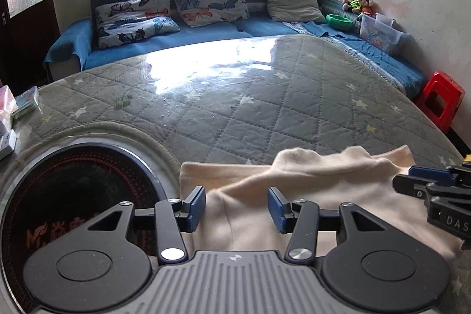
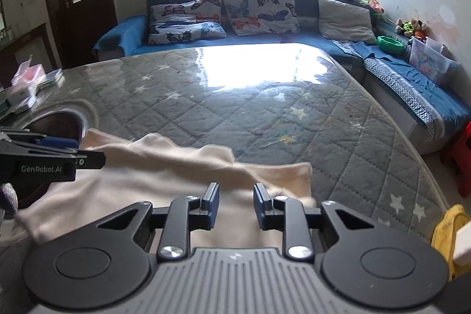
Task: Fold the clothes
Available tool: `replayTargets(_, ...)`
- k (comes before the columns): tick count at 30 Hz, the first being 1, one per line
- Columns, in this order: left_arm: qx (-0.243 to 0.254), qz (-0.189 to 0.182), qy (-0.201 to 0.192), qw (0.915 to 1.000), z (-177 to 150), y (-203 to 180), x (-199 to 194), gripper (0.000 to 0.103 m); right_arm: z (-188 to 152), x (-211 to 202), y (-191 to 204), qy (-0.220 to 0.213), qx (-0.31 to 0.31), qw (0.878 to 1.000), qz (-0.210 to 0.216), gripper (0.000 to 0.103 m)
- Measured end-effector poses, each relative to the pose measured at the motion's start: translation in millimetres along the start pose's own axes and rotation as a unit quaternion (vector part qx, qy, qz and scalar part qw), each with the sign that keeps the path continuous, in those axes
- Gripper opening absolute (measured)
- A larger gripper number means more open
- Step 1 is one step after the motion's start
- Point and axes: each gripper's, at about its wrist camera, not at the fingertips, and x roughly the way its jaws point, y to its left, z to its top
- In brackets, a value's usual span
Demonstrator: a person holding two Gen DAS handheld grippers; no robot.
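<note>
Left wrist view:
- garment (image 1: 309,196): cream, lower centre-right of frame, lying on quilted table (image 1: 235,114). Layers overlap w/ a ridge along the far edge, so prob. partly doubled over; can't tell how far folding has got.
- left gripper (image 1: 236,209): lower centre, jaws spread wide, nothing between them. Cloth shows below the gap; touching or hovering, can't tell. Judgement: lined up over the cloth's left part, handy for taking an edge or pressing it flat.
- right gripper (image 1: 424,181): comes in at right edge over the cloth's right part, seen side-on; jaw gap not readable from this view.
- hotplate (image 1: 73,196): round, dark, lower left, set into the table just beside the cloth's left edge.
- sofa (image 1: 176,31): upper centre, well apart.

Right wrist view:
- garment (image 2: 176,175): lower left to centre, far edge rumpled, right corner ends near frame centre.
- right gripper (image 2: 236,206): lower centre, jaws parted, narrower than the left pair, empty. Cloth under them.
- left gripper (image 2: 59,150): at left edge, over the cloth's left side.
- placement: one gripper per side fits working the cloth w/ both at once.
- yellow cloth (image 2: 447,228): lower right, off the table edge.
</note>
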Motion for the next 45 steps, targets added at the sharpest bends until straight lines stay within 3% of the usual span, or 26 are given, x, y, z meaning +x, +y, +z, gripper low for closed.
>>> replayTargets(12, 0.041, 0.001, -0.022, 0.9989, -48.7, -12.5, -42.4, 0.053, -34.2, -43.6, 25.6, -0.005, -0.032, 0.999, 0.017, 0.029)
replayTargets(25, 0.06, 0.014, -0.03, 0.9976, -68.1, -23.2, -39.2, 0.058, -53.6, -46.6, 37.5, -0.014, -0.037, 0.999, -0.002, 0.031)
replayTargets(29, 0.04, 0.012, -0.028, 0.9987, -69.0, -17.4, -42.6, 0.07, -51.6, -52.9, 39.4, -0.027, -0.033, 0.999, -0.006, 0.048)
replayTargets(40, 0.035, 0.006, -0.04, 0.9986, -81.4, -13.2, -58.9, 0.089, -58.4, -57.1, 43.5, -0.037, -0.022, 0.999, -0.009, 0.059)
replayTargets(45, 0.034, 0.002, -0.036, 0.9988, -87.0, -14.8, -62.6, 0.091, -60.8, -59.5, 48.1, -0.04, -0.023, 0.999, -0.007, 0.064)
